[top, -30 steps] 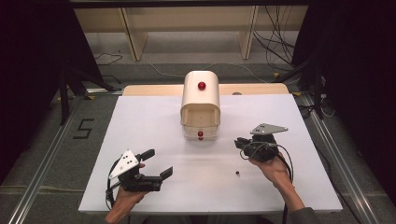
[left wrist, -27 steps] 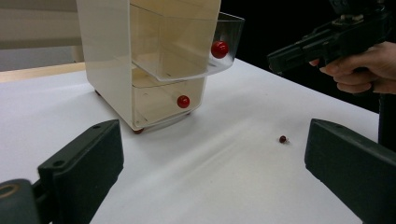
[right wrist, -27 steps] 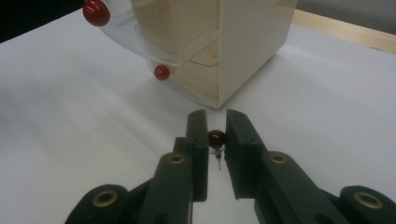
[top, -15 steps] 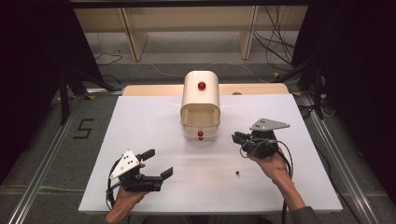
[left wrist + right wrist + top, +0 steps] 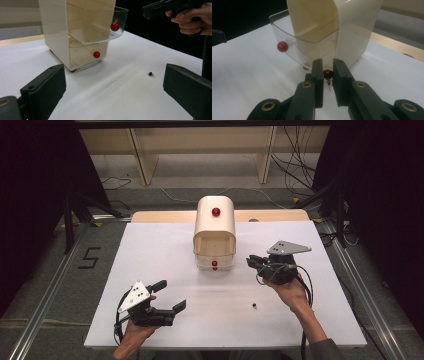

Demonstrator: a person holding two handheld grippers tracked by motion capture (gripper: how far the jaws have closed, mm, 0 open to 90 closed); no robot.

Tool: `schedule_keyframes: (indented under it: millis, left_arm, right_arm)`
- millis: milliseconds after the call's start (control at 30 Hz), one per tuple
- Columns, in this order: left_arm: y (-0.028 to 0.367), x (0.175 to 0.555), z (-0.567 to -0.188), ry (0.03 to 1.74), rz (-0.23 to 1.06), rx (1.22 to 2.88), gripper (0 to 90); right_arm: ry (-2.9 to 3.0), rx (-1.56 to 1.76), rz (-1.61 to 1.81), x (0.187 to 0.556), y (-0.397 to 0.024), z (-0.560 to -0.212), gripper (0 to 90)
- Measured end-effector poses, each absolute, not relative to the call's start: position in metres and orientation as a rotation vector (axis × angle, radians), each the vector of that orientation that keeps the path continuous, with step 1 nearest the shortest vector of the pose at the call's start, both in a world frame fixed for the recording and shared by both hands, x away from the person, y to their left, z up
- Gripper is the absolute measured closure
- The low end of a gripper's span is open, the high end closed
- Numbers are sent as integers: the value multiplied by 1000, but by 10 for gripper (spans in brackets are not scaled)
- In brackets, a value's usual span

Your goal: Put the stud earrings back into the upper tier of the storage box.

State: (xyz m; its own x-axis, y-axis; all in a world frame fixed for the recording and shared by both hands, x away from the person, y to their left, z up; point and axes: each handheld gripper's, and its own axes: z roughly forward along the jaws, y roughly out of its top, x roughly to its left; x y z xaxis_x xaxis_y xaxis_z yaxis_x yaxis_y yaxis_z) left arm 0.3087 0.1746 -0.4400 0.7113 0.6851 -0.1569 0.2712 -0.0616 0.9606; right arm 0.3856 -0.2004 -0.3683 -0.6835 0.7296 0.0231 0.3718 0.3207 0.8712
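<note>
A cream drawer cabinet [image 5: 215, 227] stands mid-table. Its clear upper drawer [image 5: 100, 30] is pulled out and carries a red knob [image 5: 114, 26]. The lower drawer, with its own red knob [image 5: 96, 54], is pushed in. My right gripper [image 5: 251, 261] hovers just right of the cabinet's front, shut on a small red bead with a thin pin [image 5: 327, 73], close to the open drawer [image 5: 294, 40]. My left gripper [image 5: 172, 295] rests open near the front left of the table with nothing between its fingers. Another tiny dark red bead [image 5: 254, 306] lies loose on the white tabletop [image 5: 300, 320].
The white tabletop has a wooden strip [image 5: 270, 215] along its far edge. Metal rails [image 5: 45, 310] run down both sides of the table. Shelving legs and cables [image 5: 295, 150] lie on the floor behind. The loose bead [image 5: 150, 73] lies between the two hands.
My right gripper has moved slightly forward and left, nearer the cabinet's open drawer, still holding the bead. The left gripper has stayed put.
</note>
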Motion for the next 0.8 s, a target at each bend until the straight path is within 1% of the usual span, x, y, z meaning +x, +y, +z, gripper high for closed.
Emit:
schedule_keyframes:
  millis: [467,800]
  left_arm:
    - [176,307,-438,791,421,1635,40]
    - [177,307,-438,791,432,1630,39]
  right_arm:
    - [2186,949,1359,382,-195,-347,801]
    - [2195,927,1380,389,-179,-338,802]
